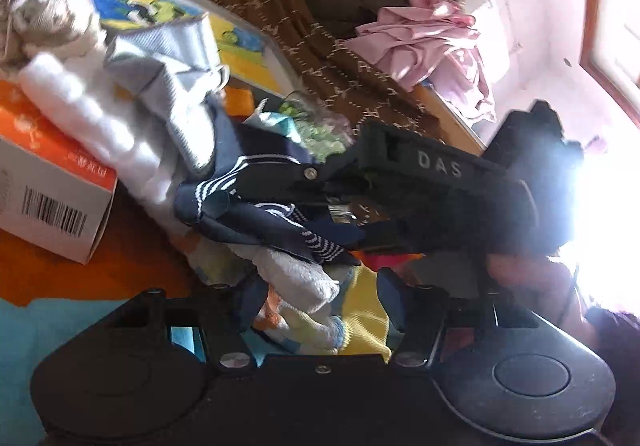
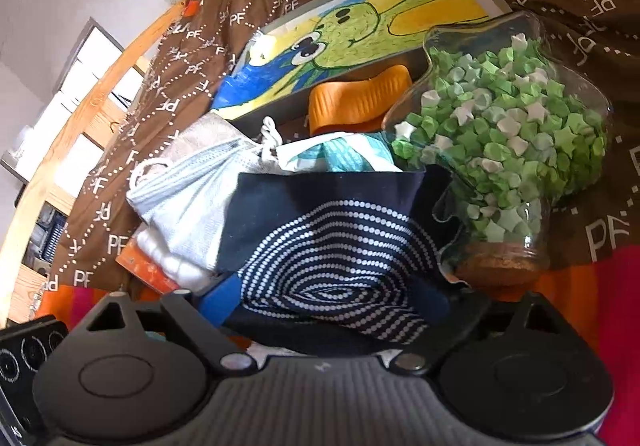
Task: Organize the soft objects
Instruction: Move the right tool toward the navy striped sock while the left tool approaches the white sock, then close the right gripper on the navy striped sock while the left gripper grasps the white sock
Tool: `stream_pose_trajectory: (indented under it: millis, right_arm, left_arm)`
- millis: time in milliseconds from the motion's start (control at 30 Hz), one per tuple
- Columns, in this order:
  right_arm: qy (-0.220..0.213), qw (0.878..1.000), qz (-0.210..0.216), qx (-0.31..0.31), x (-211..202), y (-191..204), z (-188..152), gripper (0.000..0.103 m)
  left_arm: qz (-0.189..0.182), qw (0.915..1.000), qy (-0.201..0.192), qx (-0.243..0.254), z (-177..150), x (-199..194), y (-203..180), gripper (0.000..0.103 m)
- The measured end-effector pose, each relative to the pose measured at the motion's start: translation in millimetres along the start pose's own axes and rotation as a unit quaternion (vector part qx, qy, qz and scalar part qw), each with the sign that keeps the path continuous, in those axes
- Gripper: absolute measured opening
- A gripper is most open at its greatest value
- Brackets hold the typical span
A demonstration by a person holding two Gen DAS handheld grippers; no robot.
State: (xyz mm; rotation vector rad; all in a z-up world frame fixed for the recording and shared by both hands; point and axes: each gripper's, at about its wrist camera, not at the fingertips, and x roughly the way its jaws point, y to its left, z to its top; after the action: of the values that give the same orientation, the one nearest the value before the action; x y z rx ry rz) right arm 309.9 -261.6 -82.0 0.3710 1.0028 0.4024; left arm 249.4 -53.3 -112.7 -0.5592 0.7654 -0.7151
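The right claw pinches the navy dotted sock near the star jar, likely lifting it off the pile; the left claw, spread, straddles a pale sock.

The navy sock is partly covered by the right wrist camera's own housing, so the right tongs' tips cannot be made out. Beside the sock, the orange box is cut off and blurred.

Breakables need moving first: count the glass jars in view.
1: the jar of green paper stars, right of the navy dotted cloth. More could be hidden under the clothes.
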Motion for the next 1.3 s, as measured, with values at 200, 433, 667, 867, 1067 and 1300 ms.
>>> stream_pose_trajectory:
  millis: [200,433,667,867,1067,1300]
  right_arm:
    - [0.009,0.998,-0.04,-0.044,1.9,13.3,-5.7,0.07]
    - [0.007,0.997,-0.036,-0.063,-4.4,23.2,-7.6,0.041]
    - [-0.007,0.999,-0.04,-0.025,-11.8,9.4,-4.3,0.007]
    - [-0.067,0.996,-0.04,-0.037,-40.8,12.7,-7.0,0.006]
    - [-0.122,0.992,-0.026,-0.029,-77.2,14.0,-15.8,0.006]
    - [-0.189,0.982,-0.004,-0.024,-110.0,14.5,-22.7,0.006]
  left_arm:
    - [0.013,0.9995,0.008,-0.027,1.7,6.7,9.2,0.039]
    - [0.019,0.9979,0.007,-0.061,-0.2,4.9,17.9,0.035]
    - [0.032,0.9977,0.008,-0.059,-2.6,4.3,12.8,0.034]
    - [0.045,0.9984,-0.002,-0.032,-1.3,-0.1,0.7,0.024]
    - [0.065,0.9975,-0.028,-0.007,-2.0,-16.7,-16.3,0.015]
    - [0.079,0.9941,-0.067,0.032,-8.3,-45.3,-42.6,0.015]
